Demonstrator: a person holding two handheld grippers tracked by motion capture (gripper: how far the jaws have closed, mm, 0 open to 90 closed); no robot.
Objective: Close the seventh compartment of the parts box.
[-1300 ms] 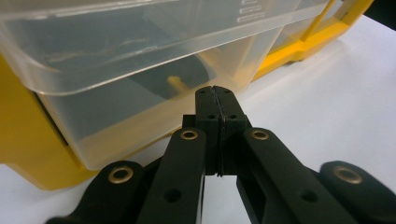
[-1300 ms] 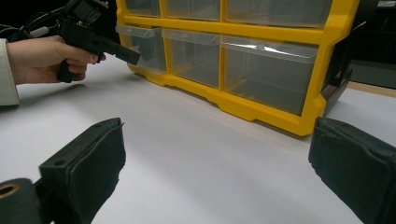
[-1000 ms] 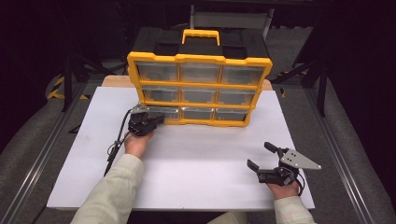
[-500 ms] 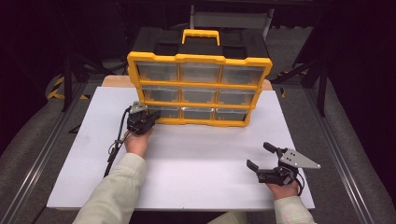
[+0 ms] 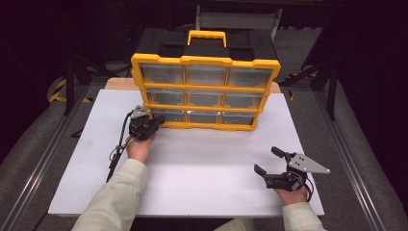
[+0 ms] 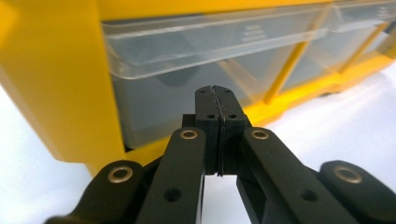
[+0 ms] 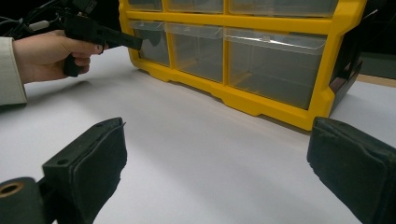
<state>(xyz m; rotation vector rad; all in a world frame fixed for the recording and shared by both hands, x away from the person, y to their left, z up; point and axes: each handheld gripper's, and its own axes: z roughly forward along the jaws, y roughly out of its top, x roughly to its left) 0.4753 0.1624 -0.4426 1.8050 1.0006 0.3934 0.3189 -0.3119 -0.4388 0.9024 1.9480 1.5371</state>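
A yellow organiser cabinet (image 5: 205, 91) with clear plastic drawers and a black top stands at the back of the white table (image 5: 192, 168). My left gripper (image 5: 156, 121) is shut with nothing between its fingers. Its tips sit right at the front of the bottom-left drawer (image 6: 187, 93); I cannot tell whether they touch it. The right gripper view shows that left gripper (image 7: 135, 44) beside the same drawer (image 7: 152, 44). My right gripper (image 5: 267, 161) rests open near the table's front right, far from the cabinet, its pads (image 7: 93, 163) wide apart.
A cable (image 5: 118, 149) trails from the left gripper toward the table's front left. Dark metal rails (image 5: 351, 163) run along both sides of the table. A yellow handle (image 5: 207, 36) tops the cabinet.
The left gripper has edged slightly forward toward the bottom-left drawer. The right gripper has not moved.
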